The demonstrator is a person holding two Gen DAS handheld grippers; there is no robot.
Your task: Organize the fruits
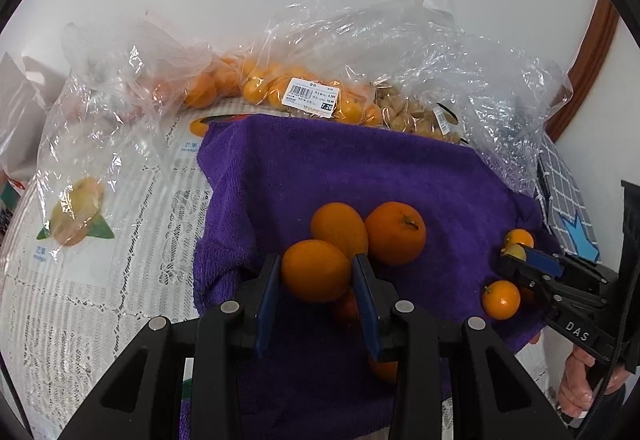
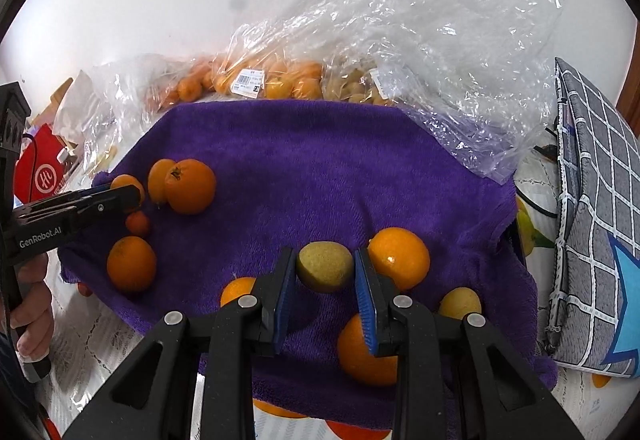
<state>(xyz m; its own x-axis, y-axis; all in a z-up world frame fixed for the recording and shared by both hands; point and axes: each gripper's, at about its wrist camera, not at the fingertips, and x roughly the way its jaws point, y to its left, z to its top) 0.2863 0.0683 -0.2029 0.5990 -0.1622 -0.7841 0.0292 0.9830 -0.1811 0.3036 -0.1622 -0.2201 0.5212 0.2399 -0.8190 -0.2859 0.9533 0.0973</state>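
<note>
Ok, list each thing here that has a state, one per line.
left gripper: shut on round orange fruit
right gripper: shut on yellow-green round fruit
labelled clear plastic bag of oranges: full
crinkled clear plastic bag: empty, open
purple terry towel: spread out

Two grippers, one purple towel [image 2: 320, 168] (bagged fruit uncountable)

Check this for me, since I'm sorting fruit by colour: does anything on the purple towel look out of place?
Yes. The right gripper is shut on a yellow-green fruit in among orange ones, and a second pale yellow fruit lies at the purple towel's near right. The left gripper holds an ordinary orange fruit.
</note>
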